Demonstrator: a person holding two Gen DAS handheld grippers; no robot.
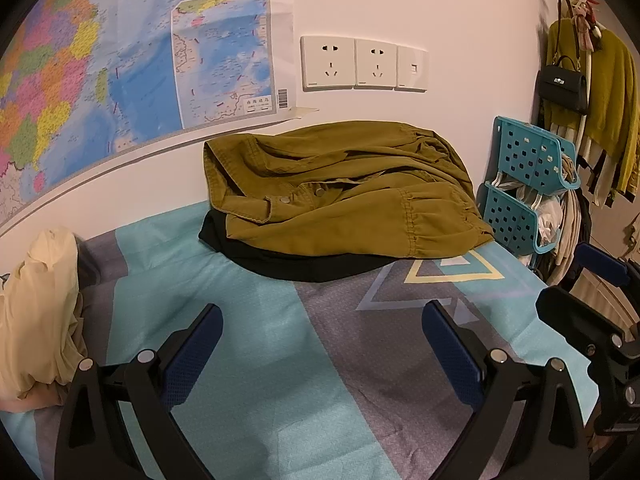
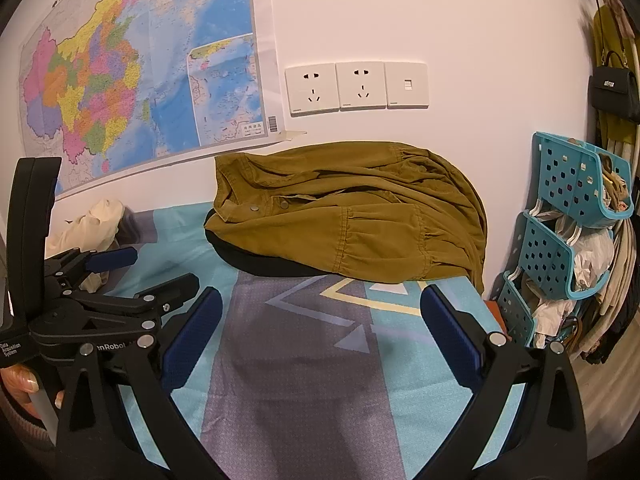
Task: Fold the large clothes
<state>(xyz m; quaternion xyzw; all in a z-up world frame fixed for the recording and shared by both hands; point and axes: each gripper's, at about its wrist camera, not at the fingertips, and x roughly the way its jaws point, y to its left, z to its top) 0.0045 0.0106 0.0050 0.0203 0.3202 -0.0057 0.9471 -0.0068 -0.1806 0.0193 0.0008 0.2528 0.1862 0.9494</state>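
Note:
An olive-brown jacket [image 1: 340,192] lies folded on top of a black garment [image 1: 296,268] at the far side of the bed, against the wall. The right wrist view shows the same jacket [image 2: 360,220] and a strip of the black garment [image 2: 256,260] under it. My left gripper [image 1: 322,340] is open over the bedsheet, well short of the pile, with nothing between its blue pads. My right gripper [image 2: 320,320] is also open and empty, at a similar distance. Each gripper shows in the other's view: the right gripper [image 1: 576,280] at the right edge, the left gripper [image 2: 156,272] at the left.
The bed has a teal and grey patterned sheet [image 1: 280,360]. A crumpled cream garment [image 1: 40,312] lies at its left. A teal basket rack [image 2: 560,240] stands right of the bed, with hanging clothes and a black handbag [image 1: 564,88] beyond. A map [image 2: 140,80] and wall sockets [image 2: 356,86] are behind.

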